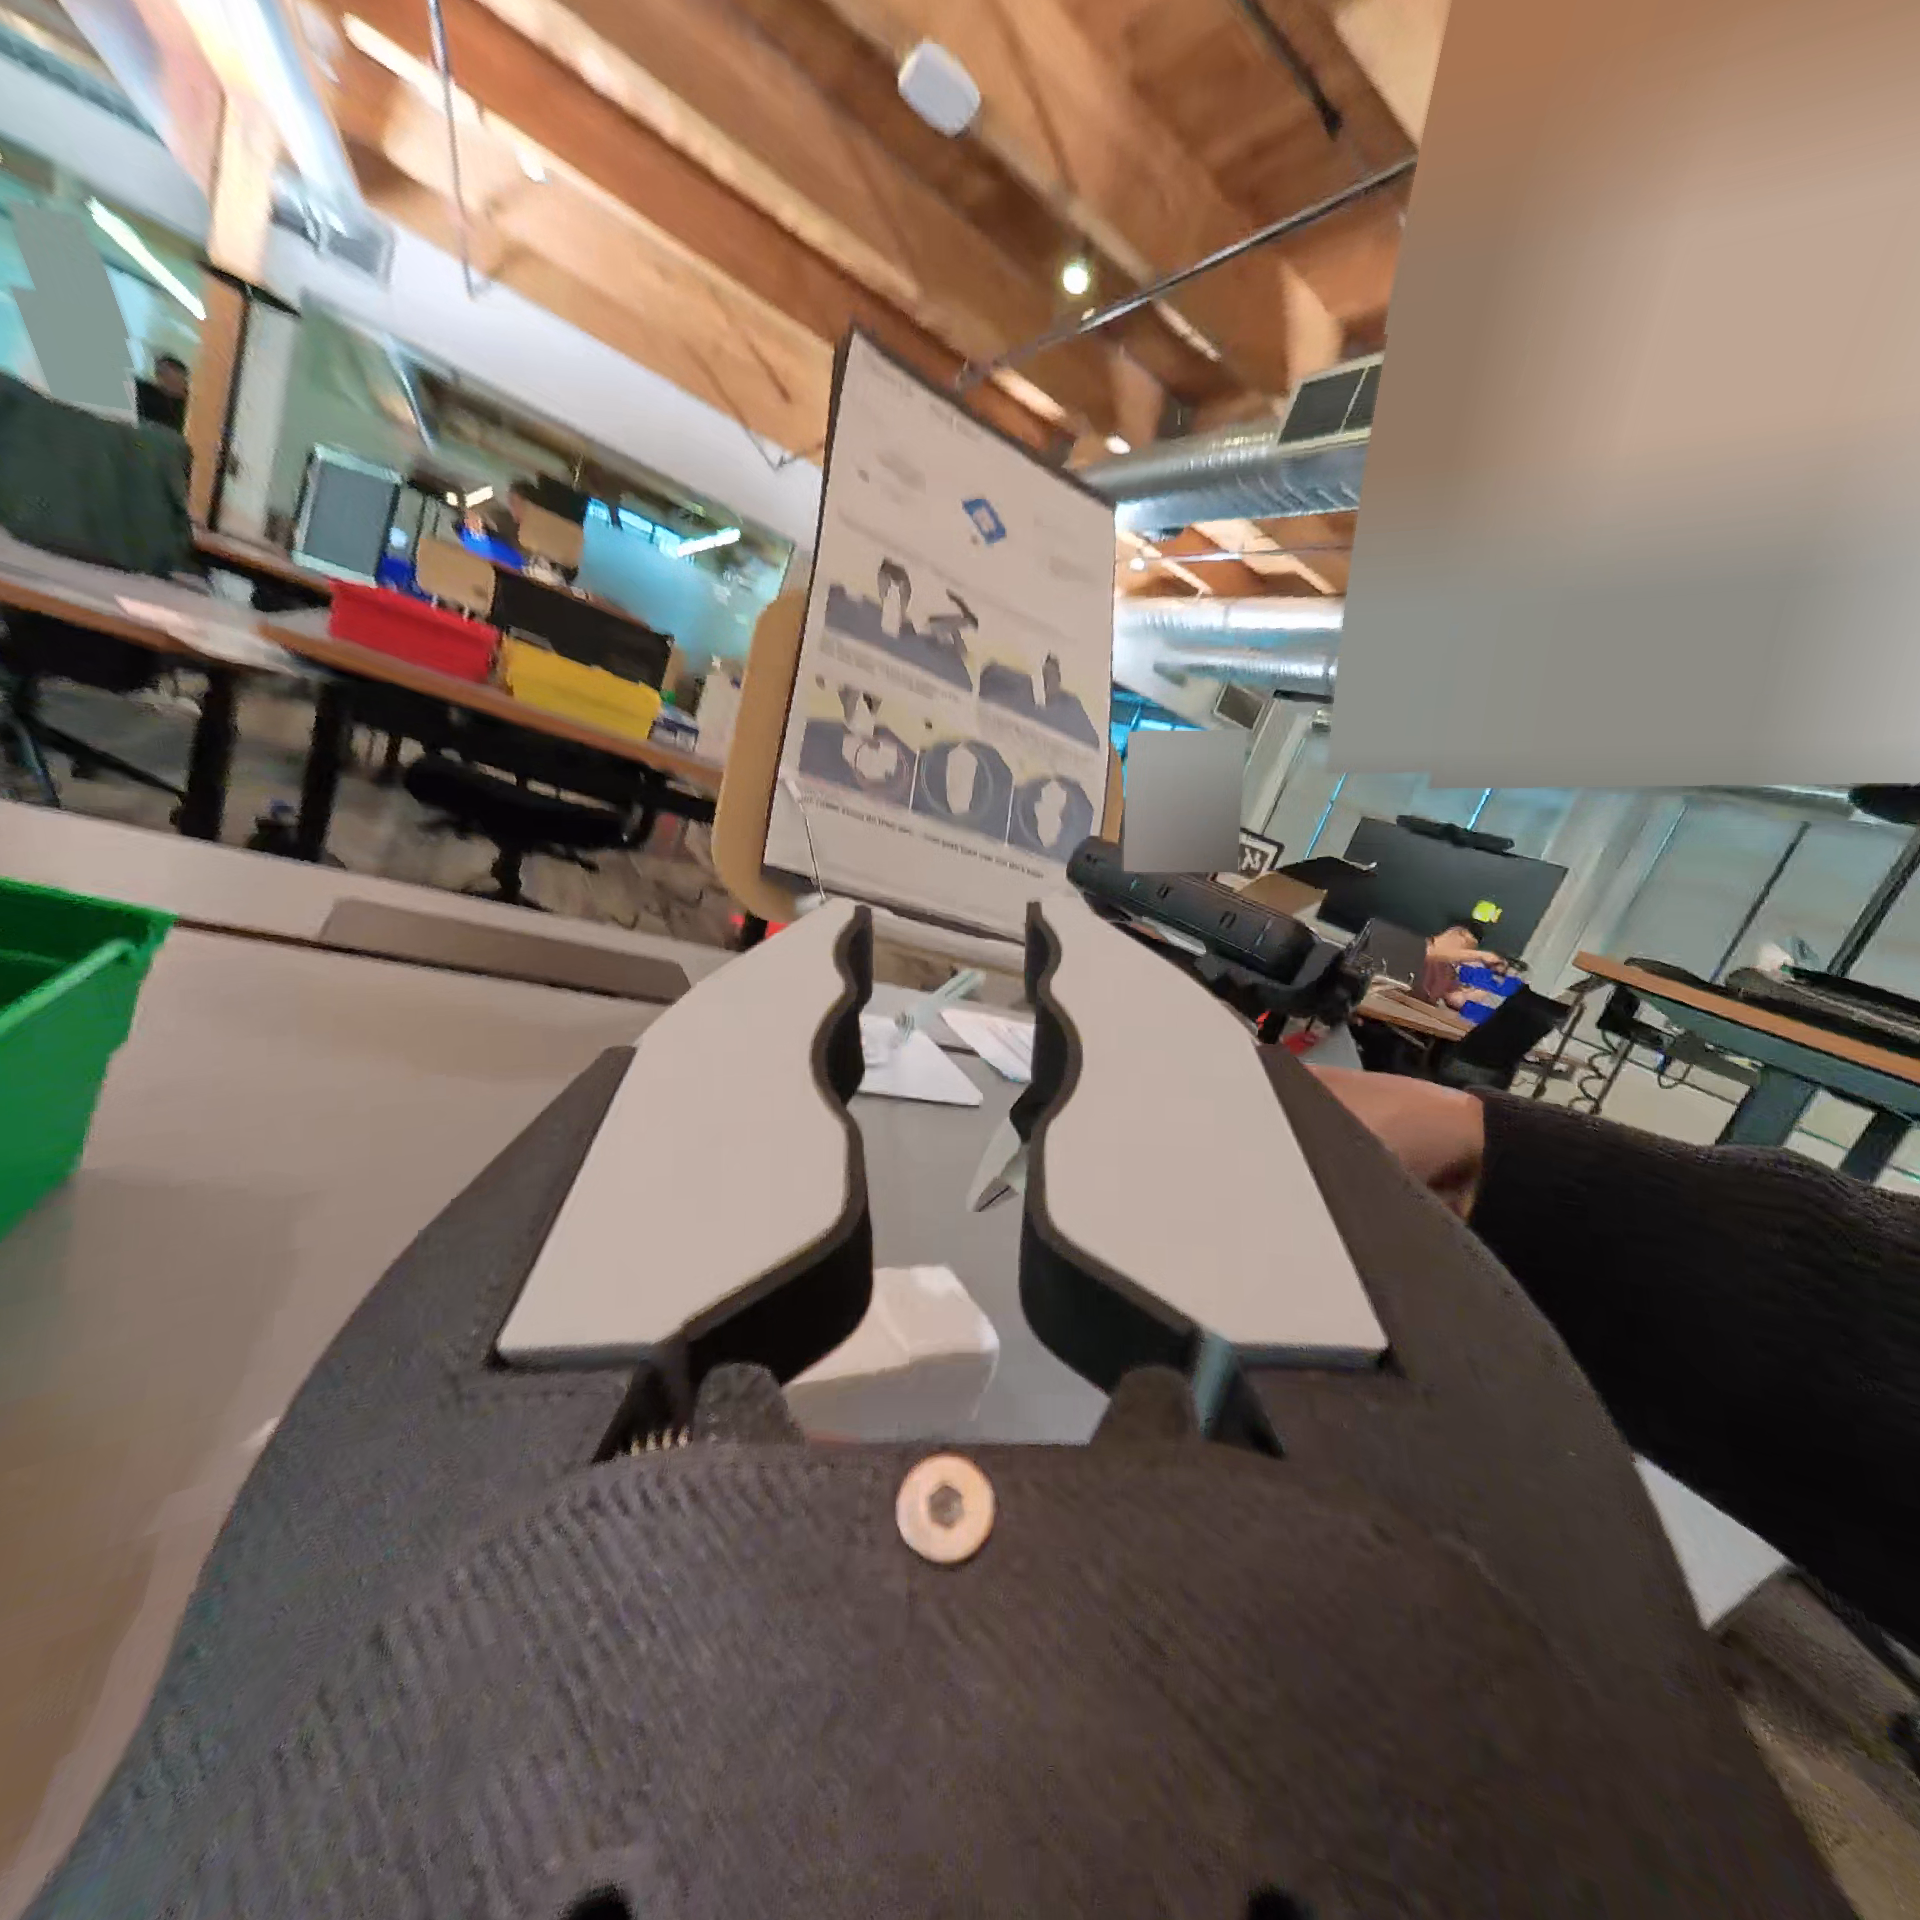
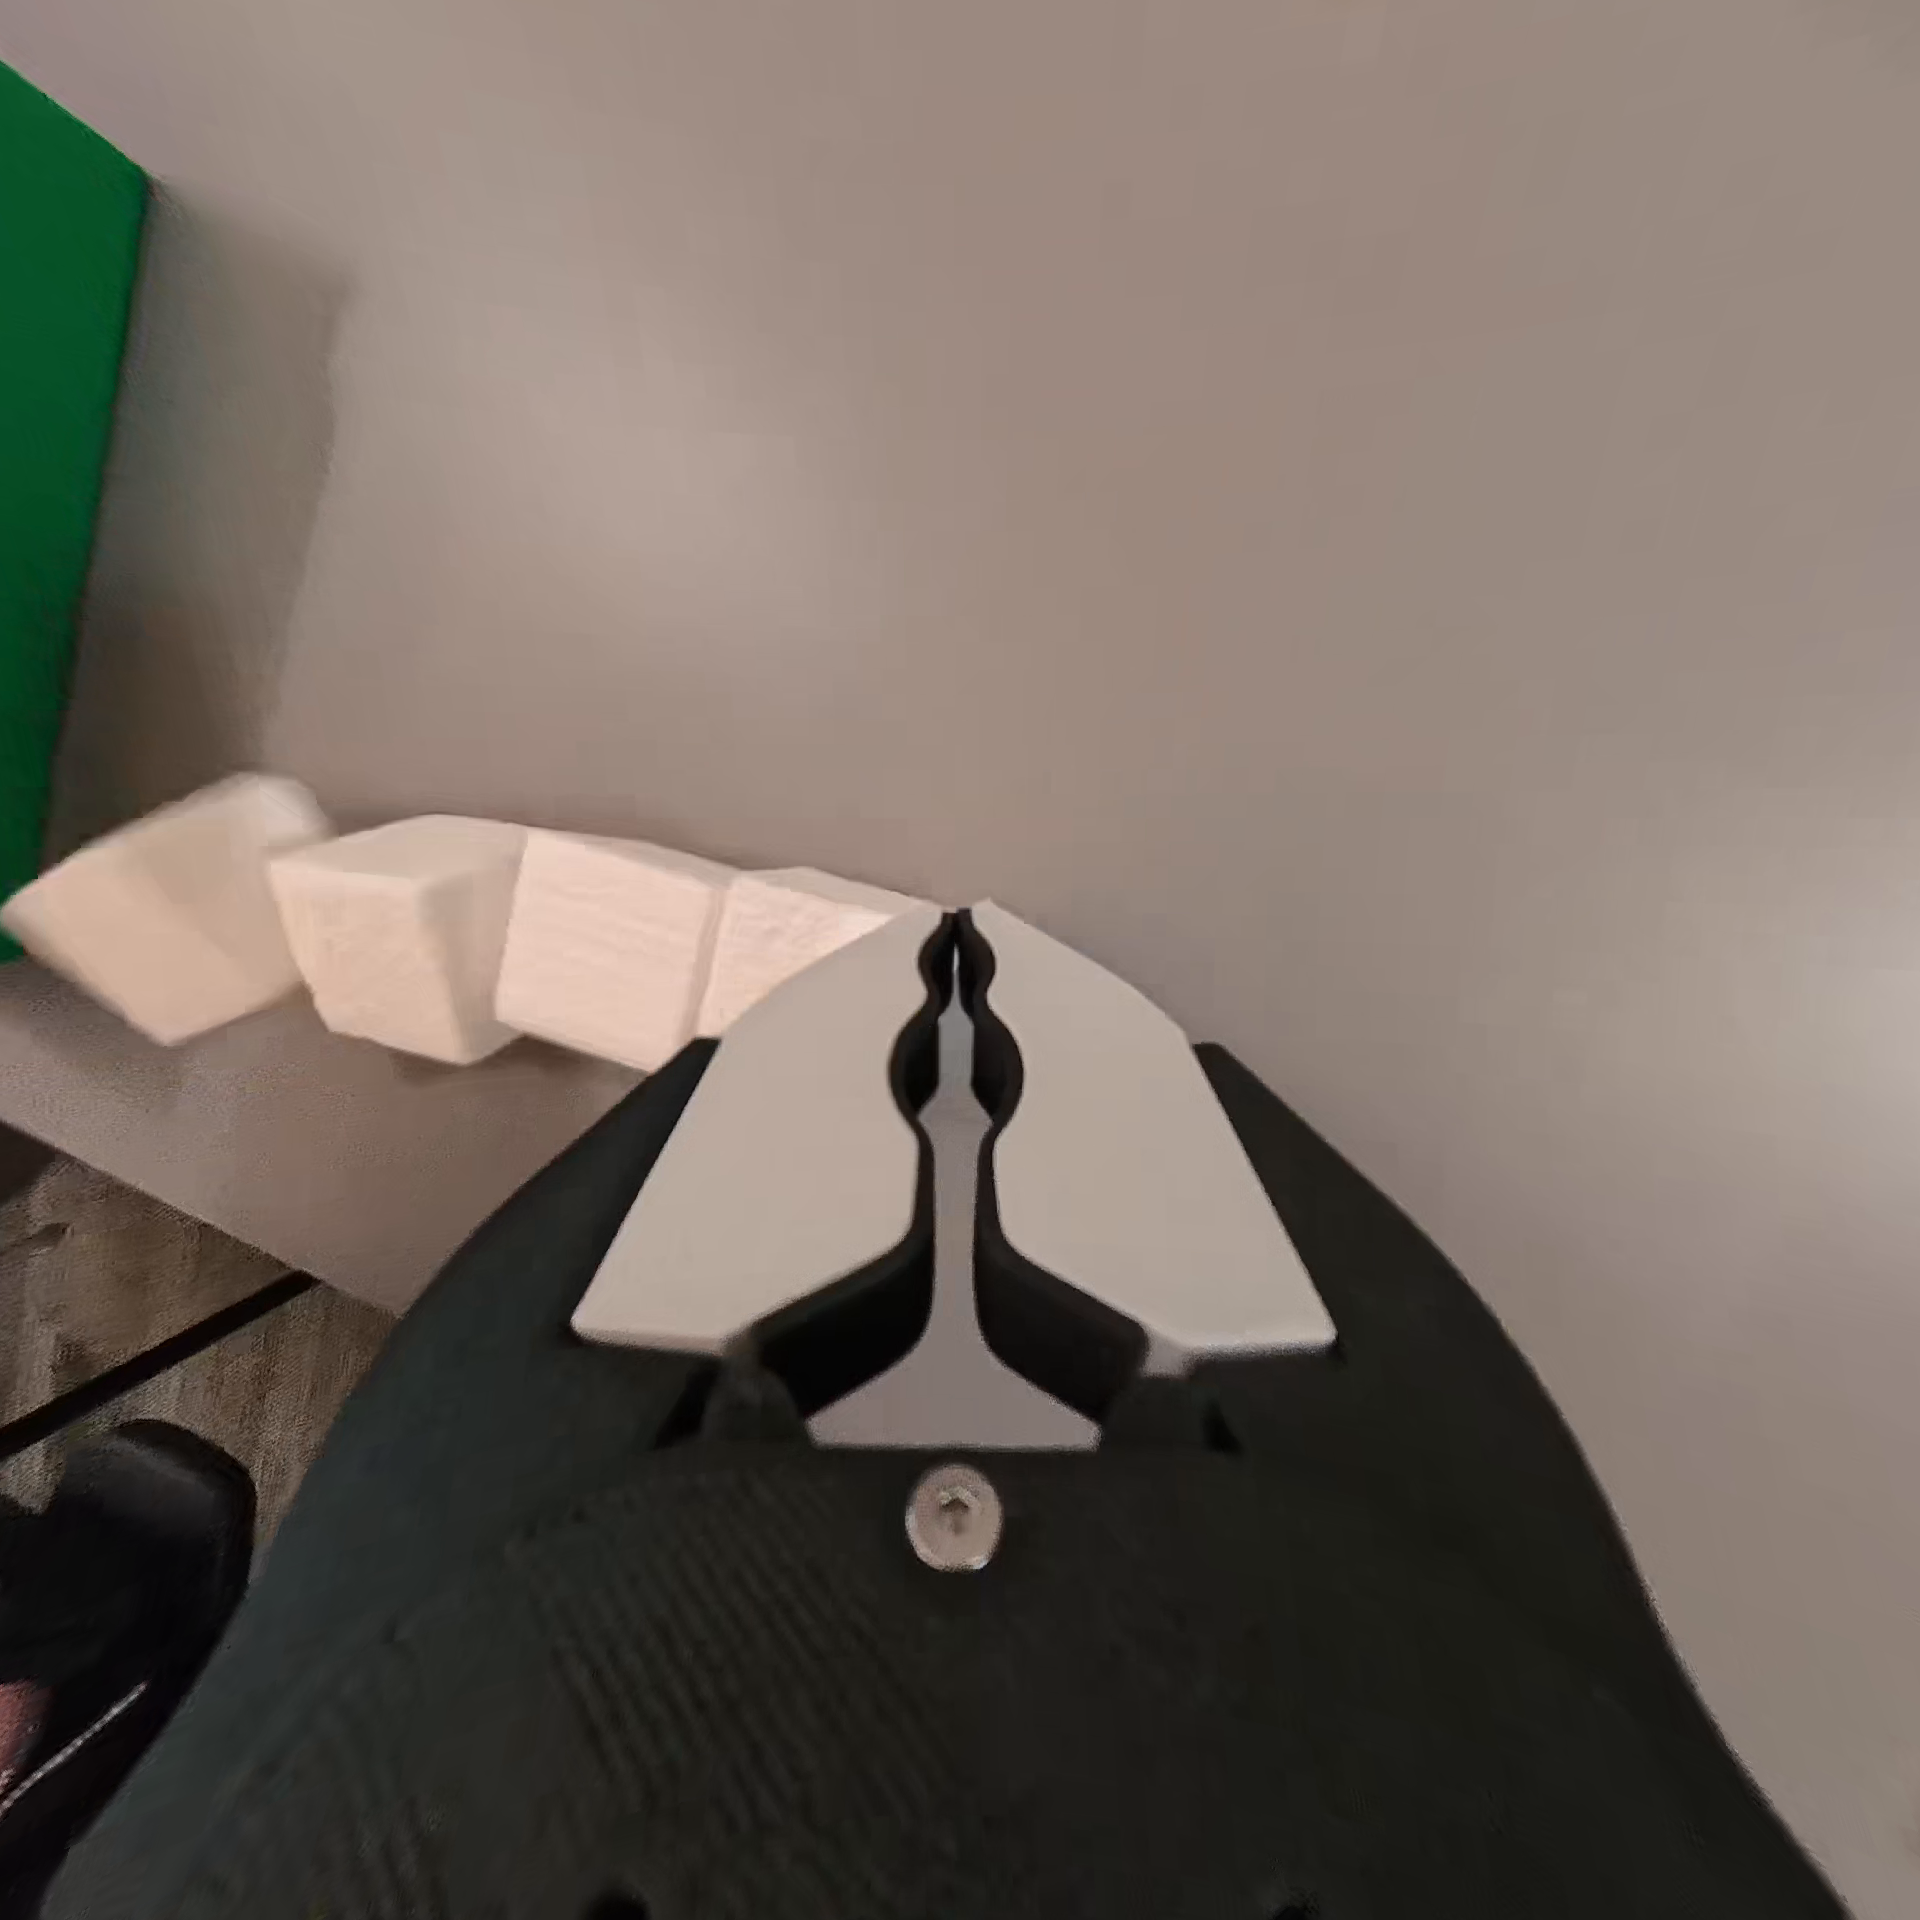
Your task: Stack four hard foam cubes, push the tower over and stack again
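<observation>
White blocks (image 2: 395,935): a row of faceted pieces on the grey table (image 2: 1247,520), just beside the green bin (image 2: 62,520). They look light, rigid and matte; flat opposing faces appear the best grip points. Right gripper (image 2: 958,920): fingertips closed together, holding nothing, tips just beside the last block. Left gripper (image 1: 945,914): jaws narrowly apart, empty, raised above one white block (image 1: 914,1340)

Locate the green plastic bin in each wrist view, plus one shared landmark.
Left wrist view: green plastic bin at the left edge, on the grey tabletop.
Right wrist view: green plastic bin at the upper left edge, only a flat side visible.
Shared landmark: faceted white plastic blocks.
</observation>
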A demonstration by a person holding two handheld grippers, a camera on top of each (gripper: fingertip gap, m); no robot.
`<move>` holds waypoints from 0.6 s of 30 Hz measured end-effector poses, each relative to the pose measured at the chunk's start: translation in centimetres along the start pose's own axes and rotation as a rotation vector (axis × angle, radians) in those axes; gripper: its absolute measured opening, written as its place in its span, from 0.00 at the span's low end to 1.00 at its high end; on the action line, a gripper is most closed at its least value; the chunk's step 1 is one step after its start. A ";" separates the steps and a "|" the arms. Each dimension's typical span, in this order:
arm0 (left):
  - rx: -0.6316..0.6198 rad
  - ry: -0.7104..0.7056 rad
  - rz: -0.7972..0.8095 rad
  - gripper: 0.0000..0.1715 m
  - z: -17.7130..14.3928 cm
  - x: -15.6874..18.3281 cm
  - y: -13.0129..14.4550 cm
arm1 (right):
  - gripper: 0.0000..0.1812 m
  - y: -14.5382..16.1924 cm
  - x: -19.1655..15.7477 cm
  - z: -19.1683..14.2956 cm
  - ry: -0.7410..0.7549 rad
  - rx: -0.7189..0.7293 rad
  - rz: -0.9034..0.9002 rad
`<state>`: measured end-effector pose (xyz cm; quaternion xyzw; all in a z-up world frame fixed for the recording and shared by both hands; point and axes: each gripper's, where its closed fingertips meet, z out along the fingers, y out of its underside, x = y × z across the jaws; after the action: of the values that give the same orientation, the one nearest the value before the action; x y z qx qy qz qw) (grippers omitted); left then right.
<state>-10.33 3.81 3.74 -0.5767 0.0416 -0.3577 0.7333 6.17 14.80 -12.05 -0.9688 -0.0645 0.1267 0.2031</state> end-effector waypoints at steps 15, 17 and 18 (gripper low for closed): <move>-0.786 0.507 -0.067 0.11 -3.1 10.7 17.3 | 0.12 3.1 1.1 -5.6 -0.451 0.485 -0.248; -0.796 0.506 -0.044 0.12 -3.1 11.1 18.1 | 0.13 3.6 1.4 -5.6 -0.497 0.514 -0.237; -0.792 0.491 -0.023 0.12 -2.9 11.0 18.4 | 0.14 3.7 1.5 -5.6 -0.518 0.531 -0.236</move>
<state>5.22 -3.39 -9.43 -0.7112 0.3408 -0.4483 0.4208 9.41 9.59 -8.97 -0.8043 -0.1898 0.3552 0.4369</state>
